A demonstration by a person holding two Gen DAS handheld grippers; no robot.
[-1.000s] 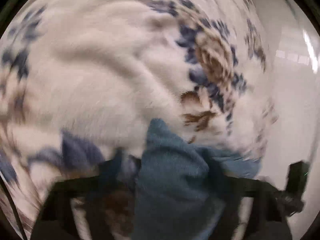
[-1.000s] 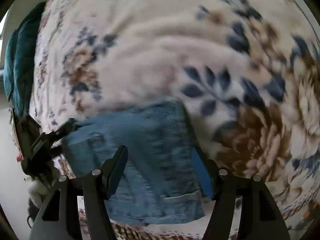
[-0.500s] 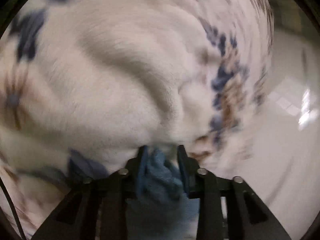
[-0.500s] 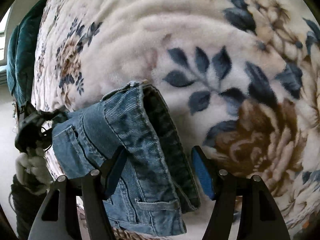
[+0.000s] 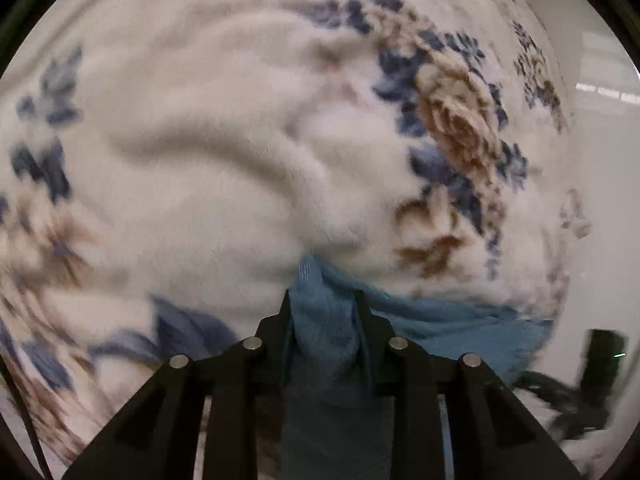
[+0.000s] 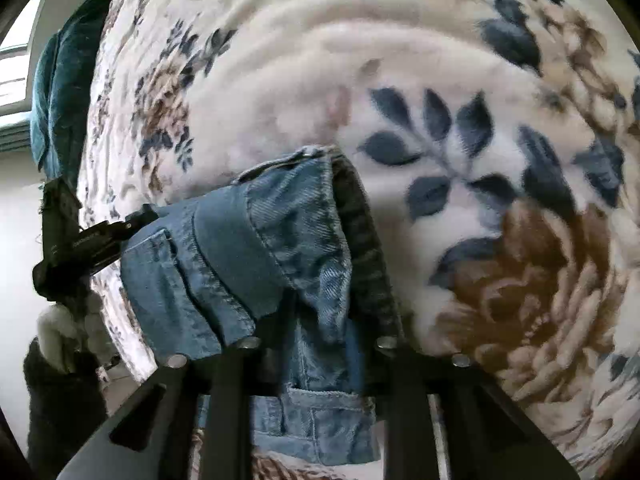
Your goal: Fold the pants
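Observation:
Blue denim pants (image 6: 248, 248) lie bunched on a cream floral blanket (image 6: 400, 60). My right gripper (image 6: 320, 320) is shut on a thick fold of the pants, with a back pocket (image 6: 320, 420) showing below the fingers. My left gripper (image 5: 324, 312) is shut on another bunch of the pants (image 5: 440, 324), which trail off to the right. In the right wrist view the left gripper (image 6: 80, 236) shows at the far left, at the other end of the denim.
The blanket (image 5: 200, 140) covers a bed and is rumpled into soft ridges. A teal cushion (image 6: 60, 92) lies at the bed's far left edge. Pale floor (image 5: 600, 200) lies beyond the bed's right edge. A gloved hand (image 6: 60, 332) holds the left gripper.
My right gripper has closed on the fold of the pants; it was open half a second ago. My left gripper closed on the denim a second ago and has swung while gripping it.

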